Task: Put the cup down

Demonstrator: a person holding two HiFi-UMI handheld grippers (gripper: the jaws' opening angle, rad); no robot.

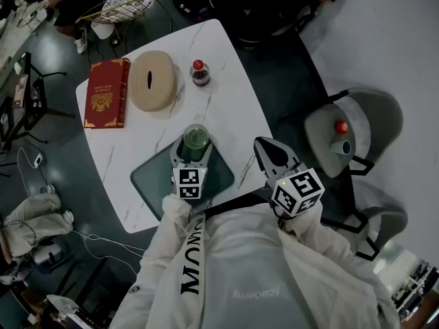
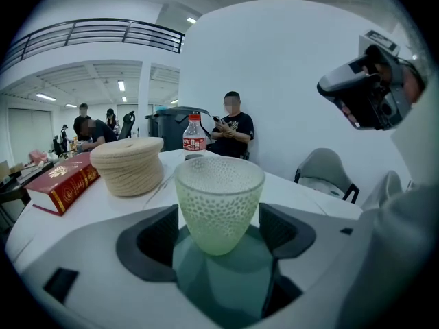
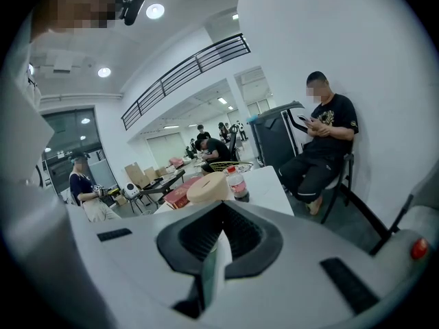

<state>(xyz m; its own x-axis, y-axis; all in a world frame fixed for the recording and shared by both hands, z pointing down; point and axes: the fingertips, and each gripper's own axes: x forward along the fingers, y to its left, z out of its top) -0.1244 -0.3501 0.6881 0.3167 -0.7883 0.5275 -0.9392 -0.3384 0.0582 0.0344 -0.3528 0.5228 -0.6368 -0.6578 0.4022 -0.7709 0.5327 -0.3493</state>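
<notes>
A pale green dimpled cup [image 1: 195, 138] [image 2: 218, 201] stands upright between the jaws of my left gripper [image 1: 195, 147] [image 2: 219, 233], whose pads meet its sides just below the rim. The gripper is shut on it. The cup's base is at or just above a dark green mat [image 1: 147, 177] [image 2: 221, 283] near the front of the white table [image 1: 226, 94]; I cannot tell whether it touches. My right gripper [image 1: 265, 147] [image 3: 216, 252] hovers by the table's right edge, shut and holding nothing.
On the table's far half lie a red book [image 1: 106, 93] [image 2: 65, 181], a beige woven round piece [image 1: 152, 79] [image 2: 128, 164] and a red-capped bottle [image 1: 199, 72] [image 2: 194, 134]. A grey chair [image 1: 363, 125] stands to the right. A seated person [image 2: 233, 129] is beyond the table.
</notes>
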